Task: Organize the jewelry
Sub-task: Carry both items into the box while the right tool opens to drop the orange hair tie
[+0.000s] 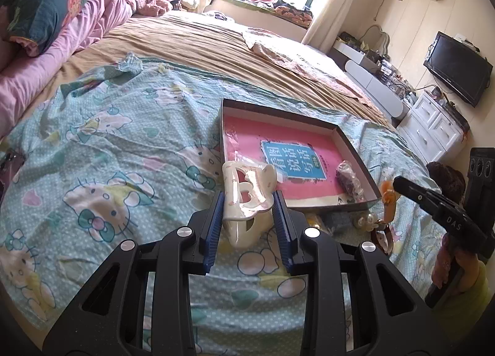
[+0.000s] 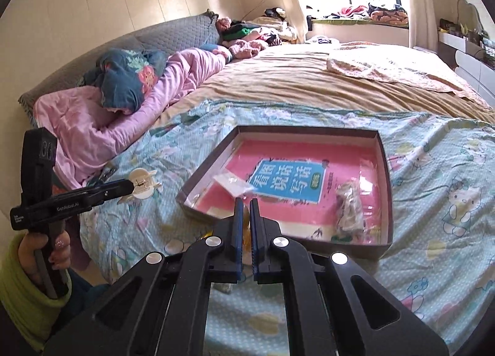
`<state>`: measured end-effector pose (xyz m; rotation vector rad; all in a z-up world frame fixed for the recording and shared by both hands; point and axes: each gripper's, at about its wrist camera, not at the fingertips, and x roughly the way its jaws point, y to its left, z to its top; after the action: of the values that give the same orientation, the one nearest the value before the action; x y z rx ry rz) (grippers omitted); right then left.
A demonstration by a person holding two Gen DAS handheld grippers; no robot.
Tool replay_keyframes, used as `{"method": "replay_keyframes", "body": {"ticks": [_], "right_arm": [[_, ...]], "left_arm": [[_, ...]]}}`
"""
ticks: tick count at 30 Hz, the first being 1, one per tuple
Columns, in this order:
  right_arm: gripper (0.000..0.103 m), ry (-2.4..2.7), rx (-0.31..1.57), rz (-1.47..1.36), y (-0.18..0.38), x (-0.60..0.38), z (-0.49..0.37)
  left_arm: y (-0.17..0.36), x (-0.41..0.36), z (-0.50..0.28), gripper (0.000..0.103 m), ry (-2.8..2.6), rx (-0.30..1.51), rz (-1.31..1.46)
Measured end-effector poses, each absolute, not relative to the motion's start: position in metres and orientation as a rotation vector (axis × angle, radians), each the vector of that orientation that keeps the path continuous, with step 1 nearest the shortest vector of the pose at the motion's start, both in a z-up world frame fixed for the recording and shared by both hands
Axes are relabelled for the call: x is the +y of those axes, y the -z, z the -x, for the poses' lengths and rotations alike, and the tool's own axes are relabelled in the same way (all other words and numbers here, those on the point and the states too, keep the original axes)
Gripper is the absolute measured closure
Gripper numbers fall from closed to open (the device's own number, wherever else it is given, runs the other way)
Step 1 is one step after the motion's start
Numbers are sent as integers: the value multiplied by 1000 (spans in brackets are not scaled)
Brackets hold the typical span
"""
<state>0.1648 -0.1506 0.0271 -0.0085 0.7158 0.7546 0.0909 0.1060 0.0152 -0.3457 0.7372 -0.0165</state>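
Two grippers are held above a bed covered with a cartoon-cat sheet. A white hair claw is clamped between the blue pads of the left gripper, and it is carried clear of the sheet, just in front of the near left corner of a shallow cardboard box. From the right wrist view, the same claw is seen at the tip of the left gripper, to the left of the box, with the gripper's handle held by a hand in a green sleeve.

The right gripper is closed almost completely, and a small amber-orange piece is pinched between its pads; what kind of ornament it is cannot be told. In the left wrist view, this orange piece is seen hanging from the tip of the right gripper, just beside the near right corner of the box.

Inside the box, a pink book with a blue label is laid flat. On it are a clear packet toward the left and a bagged bundle of jewelry toward the right.
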Motion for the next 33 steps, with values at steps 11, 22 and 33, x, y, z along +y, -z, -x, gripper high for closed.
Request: {"method": "replay_keyframes", "body": {"ticks": [11,22,33], "right_arm": [[99,-667,681,-74,-38,-176,-212],[99,-625,706,-176,-30,-196,-235],[99,-605,715,-159,-21,-188,-247]], "left_arm": [[-28,79,-127,79,59,738,294],[-12,41,-178,79,153,802,240],[24,41,-204,79,121,859,197]]}}
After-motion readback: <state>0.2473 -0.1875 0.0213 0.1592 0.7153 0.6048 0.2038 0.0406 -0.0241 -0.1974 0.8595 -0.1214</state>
